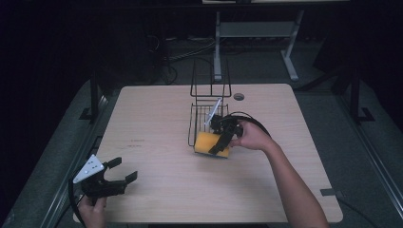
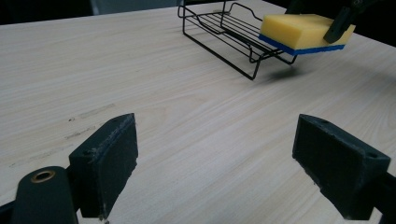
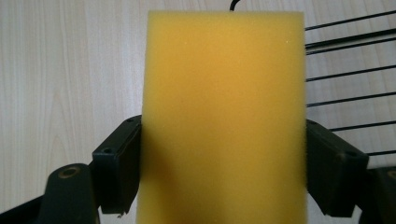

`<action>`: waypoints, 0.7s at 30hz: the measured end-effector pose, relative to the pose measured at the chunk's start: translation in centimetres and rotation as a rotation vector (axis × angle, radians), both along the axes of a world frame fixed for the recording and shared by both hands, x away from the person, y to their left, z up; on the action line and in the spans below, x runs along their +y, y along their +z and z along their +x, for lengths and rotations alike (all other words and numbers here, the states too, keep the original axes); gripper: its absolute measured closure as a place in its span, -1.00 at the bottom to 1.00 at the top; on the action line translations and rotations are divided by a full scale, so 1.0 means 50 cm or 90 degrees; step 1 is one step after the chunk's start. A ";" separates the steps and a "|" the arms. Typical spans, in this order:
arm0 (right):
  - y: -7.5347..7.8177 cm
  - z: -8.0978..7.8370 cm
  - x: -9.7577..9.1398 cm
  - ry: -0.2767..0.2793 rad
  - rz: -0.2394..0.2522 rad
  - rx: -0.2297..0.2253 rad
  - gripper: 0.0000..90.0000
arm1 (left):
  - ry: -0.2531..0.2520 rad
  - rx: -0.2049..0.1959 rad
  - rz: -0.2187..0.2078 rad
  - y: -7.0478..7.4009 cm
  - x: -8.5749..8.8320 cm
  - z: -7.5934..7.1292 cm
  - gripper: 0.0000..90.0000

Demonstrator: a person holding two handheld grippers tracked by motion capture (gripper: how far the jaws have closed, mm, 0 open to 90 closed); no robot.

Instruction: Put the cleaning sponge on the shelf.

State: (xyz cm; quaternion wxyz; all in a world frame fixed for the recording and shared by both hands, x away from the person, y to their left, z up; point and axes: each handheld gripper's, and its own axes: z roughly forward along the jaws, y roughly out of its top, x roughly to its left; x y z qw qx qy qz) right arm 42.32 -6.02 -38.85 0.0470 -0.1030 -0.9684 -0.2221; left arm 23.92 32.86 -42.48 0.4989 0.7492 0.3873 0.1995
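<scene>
A yellow sponge (image 1: 208, 142) with a blue underside (image 2: 299, 28) is held level at the near end of a black wire rack (image 1: 199, 118), near the table's middle. My right gripper (image 1: 216, 145) is shut on the sponge (image 3: 224, 116), one jaw pressed to each long side. In the left gripper view the sponge overlaps the wire rack's (image 2: 224, 32) end rim; I cannot tell whether they touch. My left gripper (image 1: 124, 169) stays low at the table's near left corner, open wide over bare wood (image 2: 217, 154) with nothing between its jaws.
The rack has a tall wire loop (image 1: 210, 76) at its far end and a white strip (image 1: 214, 110) leaning inside. A round cable hole (image 1: 239, 96) lies near the table's (image 1: 157, 156) far edge. A metal frame (image 1: 256, 31) stands on the floor beyond.
</scene>
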 end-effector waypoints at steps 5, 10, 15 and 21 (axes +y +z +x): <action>0.001 0.002 0.009 0.002 -0.009 -0.001 -0.50 | 0.001 0.000 -0.001 0.000 0.000 0.000 -0.70; 0.004 0.008 0.012 0.001 -0.003 0.003 -0.50 | 0.000 0.001 -0.002 0.000 0.000 0.000 -0.70; -0.002 0.017 0.007 -0.008 -0.011 0.006 -0.50 | 0.000 0.001 -0.001 0.000 0.001 0.001 -0.70; -0.002 0.027 0.005 -0.012 -0.008 0.014 -0.50 | 0.000 0.002 -0.002 -0.001 0.001 0.001 -0.70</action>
